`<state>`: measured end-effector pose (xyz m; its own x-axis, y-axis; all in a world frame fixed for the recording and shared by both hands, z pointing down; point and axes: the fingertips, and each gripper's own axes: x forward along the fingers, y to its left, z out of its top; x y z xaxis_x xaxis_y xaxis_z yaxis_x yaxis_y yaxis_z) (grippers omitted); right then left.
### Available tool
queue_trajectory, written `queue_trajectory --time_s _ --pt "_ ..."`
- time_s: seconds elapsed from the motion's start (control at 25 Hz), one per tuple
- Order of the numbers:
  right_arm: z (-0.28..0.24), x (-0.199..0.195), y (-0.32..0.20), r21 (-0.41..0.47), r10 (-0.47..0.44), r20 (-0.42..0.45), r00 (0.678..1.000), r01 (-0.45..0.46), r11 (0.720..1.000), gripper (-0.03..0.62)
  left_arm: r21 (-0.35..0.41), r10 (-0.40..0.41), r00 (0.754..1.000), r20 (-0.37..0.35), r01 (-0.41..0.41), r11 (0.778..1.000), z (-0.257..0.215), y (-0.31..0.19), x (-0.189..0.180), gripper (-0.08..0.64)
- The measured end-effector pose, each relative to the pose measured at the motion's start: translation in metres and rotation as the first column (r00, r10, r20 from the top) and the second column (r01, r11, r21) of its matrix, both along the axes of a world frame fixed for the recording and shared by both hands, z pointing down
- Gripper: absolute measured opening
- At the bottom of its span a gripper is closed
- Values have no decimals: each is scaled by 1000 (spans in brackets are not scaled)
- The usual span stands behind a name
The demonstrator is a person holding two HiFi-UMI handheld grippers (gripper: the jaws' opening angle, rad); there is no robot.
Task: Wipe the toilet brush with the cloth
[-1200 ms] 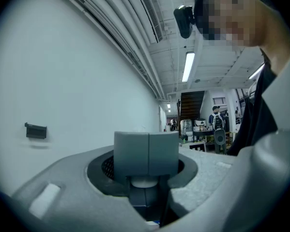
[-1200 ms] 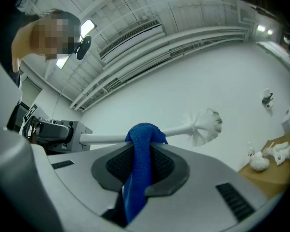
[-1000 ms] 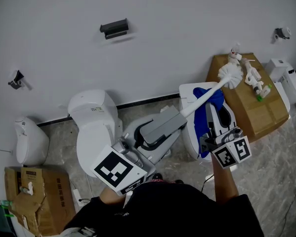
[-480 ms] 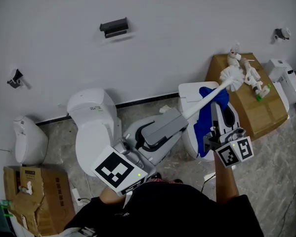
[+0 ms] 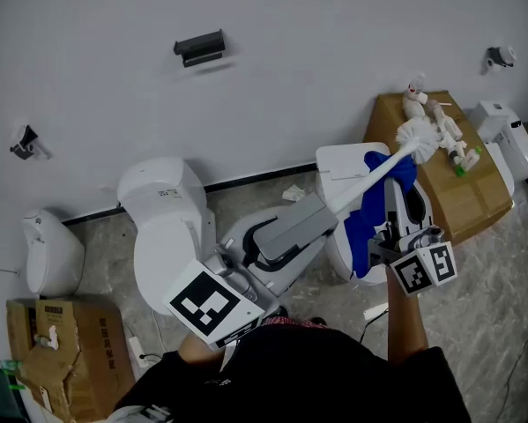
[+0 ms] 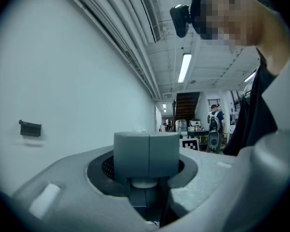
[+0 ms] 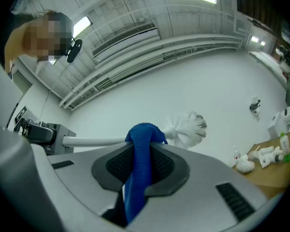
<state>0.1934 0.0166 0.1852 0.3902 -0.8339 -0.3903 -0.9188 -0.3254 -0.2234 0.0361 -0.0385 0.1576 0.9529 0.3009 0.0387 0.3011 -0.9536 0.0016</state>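
White wall (image 5: 334,60) and a toilet (image 5: 167,218) are behind the person. The toilet brush (image 5: 369,176) is up in the air, out in front. The left gripper (image 5: 325,210) is squeezed tight on the end of its white stick. The right gripper (image 7: 144,151) pinches the blue cloth (image 7: 139,178). The cloth hangs over the stick, just beside the fluffy bristles (image 7: 190,127). I think the brush is light and stiff, so holding it by the far end works fine. The cloth is soft and floppy. It could slide off the smooth stick, so it needs a firm pinch.
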Motion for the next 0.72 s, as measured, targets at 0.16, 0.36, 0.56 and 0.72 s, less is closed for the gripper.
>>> queue_trajectory --time_s 0.16,0.36,0.56,0.72 --pt "1 2 7 11 12 6 1000 -12 1000 66 10 8 1000 -1 -8 1000 3 5 -2 158" --pt "2 8 9 18 27 23 999 -27 999 66 10 20 1000 0 -20 1000 4 3 -3 158" --pt "3 13 15 26 42 42 998 -43 999 66 -11 32 999 11 -32 999 3 6 0 158" --pt "2 18 22 38 59 54 997 -61 997 66 -8 45 999 8 -45 999 2 9 2 158"
